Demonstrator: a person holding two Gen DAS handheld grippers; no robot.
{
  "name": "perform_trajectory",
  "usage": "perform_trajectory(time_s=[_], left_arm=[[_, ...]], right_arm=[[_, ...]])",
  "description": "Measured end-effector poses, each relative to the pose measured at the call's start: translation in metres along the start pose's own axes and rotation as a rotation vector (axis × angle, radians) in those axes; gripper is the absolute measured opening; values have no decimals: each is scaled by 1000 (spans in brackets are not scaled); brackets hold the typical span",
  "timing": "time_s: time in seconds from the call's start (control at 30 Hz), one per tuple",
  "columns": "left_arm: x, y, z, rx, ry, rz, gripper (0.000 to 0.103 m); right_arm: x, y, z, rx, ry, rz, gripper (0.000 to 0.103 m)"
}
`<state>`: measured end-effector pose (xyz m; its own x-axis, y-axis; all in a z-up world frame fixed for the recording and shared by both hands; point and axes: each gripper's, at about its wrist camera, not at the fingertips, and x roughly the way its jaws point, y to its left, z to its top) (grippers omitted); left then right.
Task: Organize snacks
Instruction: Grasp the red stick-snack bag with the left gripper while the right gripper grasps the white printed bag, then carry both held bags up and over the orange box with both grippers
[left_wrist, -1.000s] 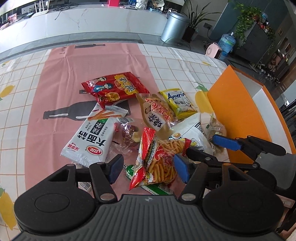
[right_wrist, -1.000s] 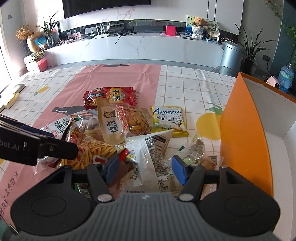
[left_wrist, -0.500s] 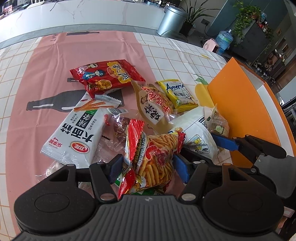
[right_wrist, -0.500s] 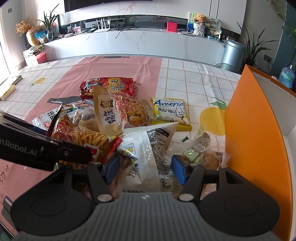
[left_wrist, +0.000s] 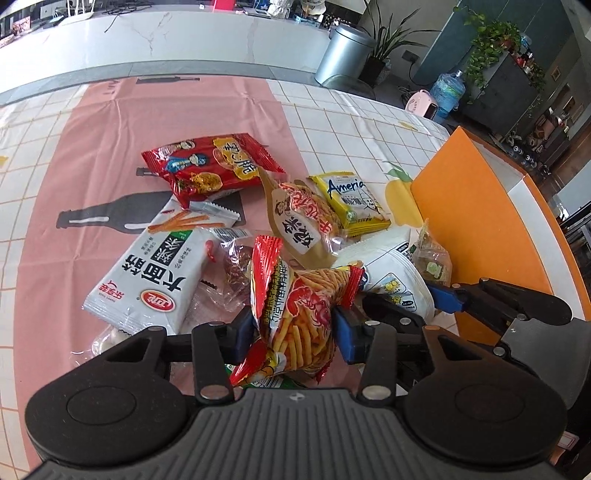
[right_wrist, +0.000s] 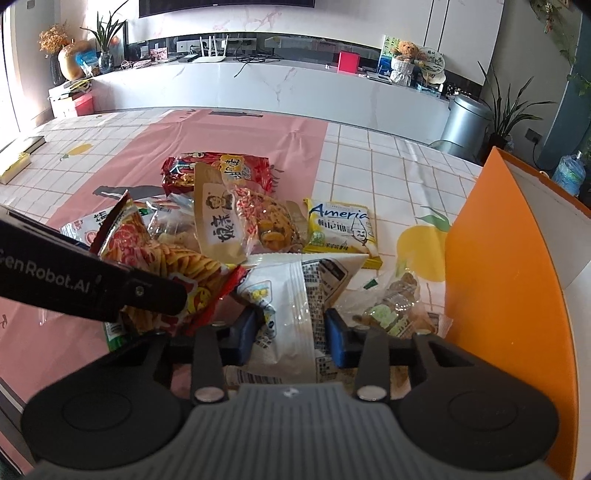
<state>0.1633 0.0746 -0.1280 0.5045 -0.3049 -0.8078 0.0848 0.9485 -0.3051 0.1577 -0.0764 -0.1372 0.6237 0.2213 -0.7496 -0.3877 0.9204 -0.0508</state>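
A pile of snack packets lies on the tablecloth. My left gripper (left_wrist: 293, 326) is shut on a red shrimp-stick bag (left_wrist: 299, 306), which stands up between the pads; the bag also shows in the right wrist view (right_wrist: 166, 258). My right gripper (right_wrist: 293, 334) is shut on a white snack bag (right_wrist: 295, 306), also seen in the left wrist view (left_wrist: 391, 277). Around them lie a red chip bag (left_wrist: 210, 166), a white noodle packet (left_wrist: 151, 277), a tan packet (left_wrist: 303, 218), a yellow packet (left_wrist: 351, 199) and a clear cookie bag (right_wrist: 391, 310).
An open orange box (left_wrist: 469, 221) with a white inside stands at the right, its wall (right_wrist: 495, 258) close to my right gripper. The left gripper's body (right_wrist: 92, 277) crosses the left of the right wrist view. A white counter and a grey bin stand beyond the table.
Both grippers have closed: the left onto the red shrimp-stick bag, the right onto the white bag. Both cameras moved in toward the pile.
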Motion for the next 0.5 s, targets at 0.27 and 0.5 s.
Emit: perform_trajectory(time_s=[0.27, 0.5], left_arm=[[-37, -12, 9, -5, -58, 33, 50], [-65, -18, 10, -45, -82, 88, 50]], right_arm=[[-25, -15, 9, 76, -48, 58, 28], [-56, -29, 16, 172, -87, 134, 24]])
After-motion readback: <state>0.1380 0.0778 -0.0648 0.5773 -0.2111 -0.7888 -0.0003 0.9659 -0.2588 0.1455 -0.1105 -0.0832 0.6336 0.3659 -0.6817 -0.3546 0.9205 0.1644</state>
